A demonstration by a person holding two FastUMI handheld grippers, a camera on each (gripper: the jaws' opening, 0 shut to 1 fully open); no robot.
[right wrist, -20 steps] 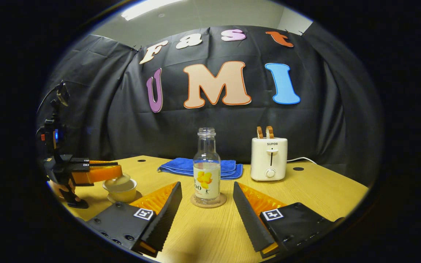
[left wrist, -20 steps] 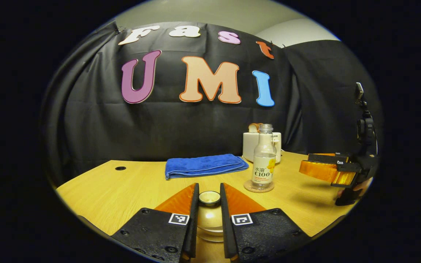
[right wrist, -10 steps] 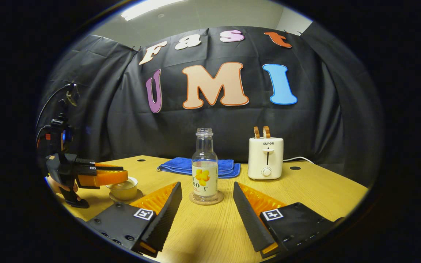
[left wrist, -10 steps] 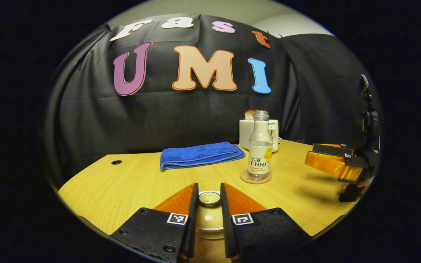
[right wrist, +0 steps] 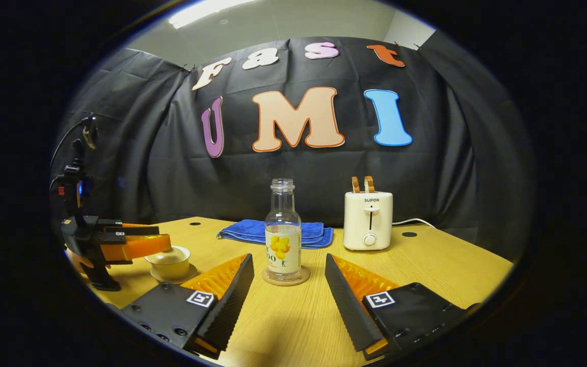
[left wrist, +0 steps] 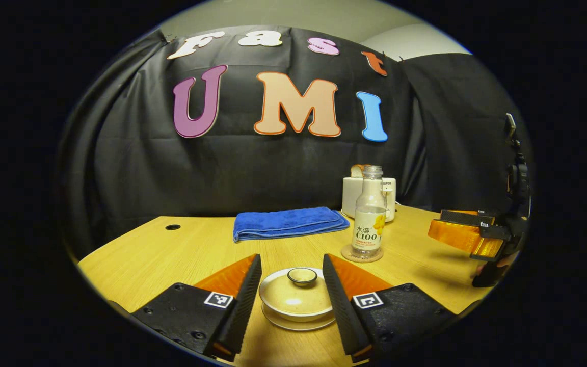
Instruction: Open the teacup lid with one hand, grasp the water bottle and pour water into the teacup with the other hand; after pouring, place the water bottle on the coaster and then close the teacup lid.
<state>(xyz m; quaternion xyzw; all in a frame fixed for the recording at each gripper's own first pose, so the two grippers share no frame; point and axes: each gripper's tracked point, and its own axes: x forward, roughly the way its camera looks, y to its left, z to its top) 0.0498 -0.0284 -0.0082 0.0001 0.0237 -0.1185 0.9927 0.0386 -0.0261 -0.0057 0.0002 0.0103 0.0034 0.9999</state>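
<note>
Wooden desk (right wrist: 426, 270), seen from the room: it carries every item of the task and several bystanders. At the rear lie a folded blue towel (left wrist: 288, 223) and a cream toaster (right wrist: 368, 220) with two slices standing in its slots; neither plays a part in the pouring job, and both sit well apart from the working area.

Water bottle (right wrist: 283, 232): upright, uncapped, partly filled, standing squarely on the round coaster (right wrist: 286, 278). In the right gripper view it appears between and beyond the right gripper (right wrist: 286, 285), whose fingers are spread wide and touch nothing. This placement suggests the pouring step is finished and the bottle parked where the task asks; whether the cup holds water cannot be told.

Teacup (right wrist: 170, 262): a small pale cup on its saucer (left wrist: 298, 322), near the desk's front left. The lid (left wrist: 297, 294) rests on the cup, its knob (left wrist: 302, 276) upward, apparently seated level.

Left gripper (left wrist: 292, 293): the fingers are released, one on each side of the lid with clear gaps, pressing on nothing. In the right gripper view this tool hovers beside the cup, held by a hand (right wrist: 83, 260). The open stance around the covered cup reads as the closing step just about complete.

Judgement: little remains beyond drawing both tools clear. The lid is light and loose, so a finger brushing the knob could slide it off centre.
</note>
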